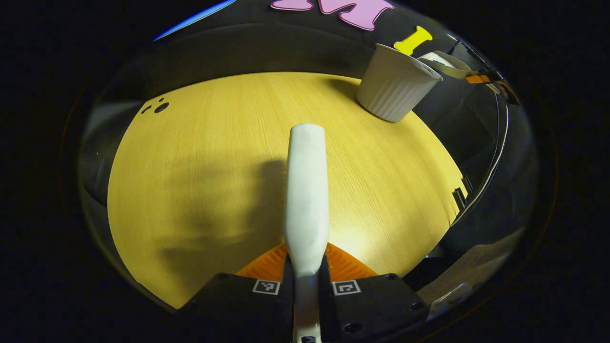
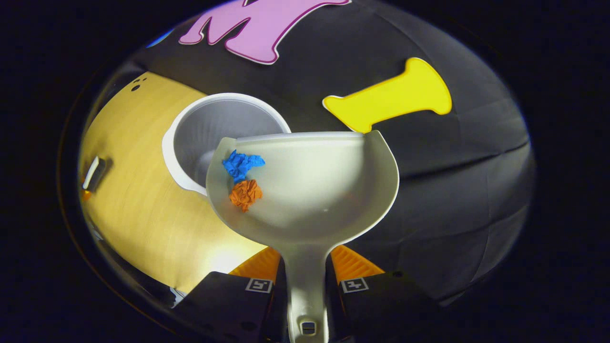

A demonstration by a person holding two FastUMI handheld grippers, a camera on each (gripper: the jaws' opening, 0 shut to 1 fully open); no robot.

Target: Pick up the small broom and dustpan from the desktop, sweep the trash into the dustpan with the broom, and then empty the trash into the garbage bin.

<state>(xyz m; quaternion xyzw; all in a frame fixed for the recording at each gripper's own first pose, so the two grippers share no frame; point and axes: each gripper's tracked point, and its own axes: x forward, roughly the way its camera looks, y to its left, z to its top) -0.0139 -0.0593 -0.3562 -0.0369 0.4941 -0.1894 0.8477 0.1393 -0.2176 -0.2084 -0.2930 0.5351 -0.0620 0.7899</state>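
Note:
In the left gripper view my left gripper (image 1: 307,267) is shut on the small broom (image 1: 307,190), whose white handle points forward over the wooden desktop (image 1: 190,166). The white ribbed garbage bin (image 1: 395,85) stands at the far right of the desk, with the dustpan's edge (image 1: 441,61) just behind its rim. In the right gripper view my right gripper (image 2: 305,271) is shut on the handle of the white dustpan (image 2: 324,186). The pan hangs tilted at the rim of the open bin (image 2: 214,128). A blue paper ball (image 2: 240,163) and an orange paper ball (image 2: 245,194) lie at the pan's left side.
The desk's far corner has a few small dark holes (image 1: 159,107). The black cloth wall (image 2: 452,166) rises right behind the bin. A cable (image 1: 495,157) runs down past the desk's right edge. A small white object (image 2: 93,174) sits at the desk's left edge in the right gripper view.

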